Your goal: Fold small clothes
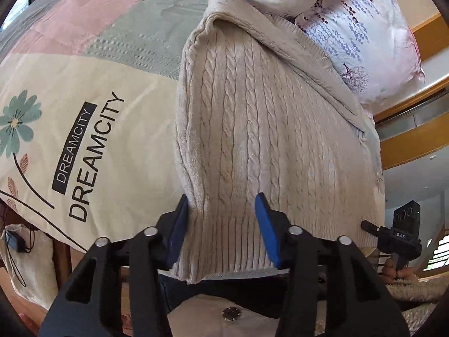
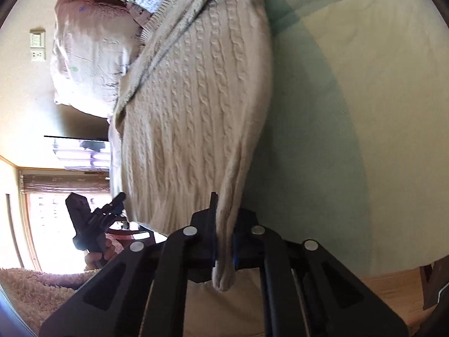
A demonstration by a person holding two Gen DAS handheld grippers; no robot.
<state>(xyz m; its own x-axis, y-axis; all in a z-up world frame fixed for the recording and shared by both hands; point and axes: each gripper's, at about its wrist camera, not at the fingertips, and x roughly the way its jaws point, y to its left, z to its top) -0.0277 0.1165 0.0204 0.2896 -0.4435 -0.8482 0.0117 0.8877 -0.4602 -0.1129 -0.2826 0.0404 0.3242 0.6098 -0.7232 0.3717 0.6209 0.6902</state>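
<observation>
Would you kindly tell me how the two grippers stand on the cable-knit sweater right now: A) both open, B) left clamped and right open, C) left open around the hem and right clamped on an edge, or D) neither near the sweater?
C: the left gripper has its blue pads spread on either side of the sweater hem, while the right gripper pinches a bunched edge.

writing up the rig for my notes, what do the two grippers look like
Both match: the left gripper and right gripper are black, angular linkage frames with cut-out slots, round silver pivot pins, and flat blue pads lining the fingers. Seen from the left wrist view, the right unit has a boxy black camera body lettered DAS. No cables show on either.
</observation>
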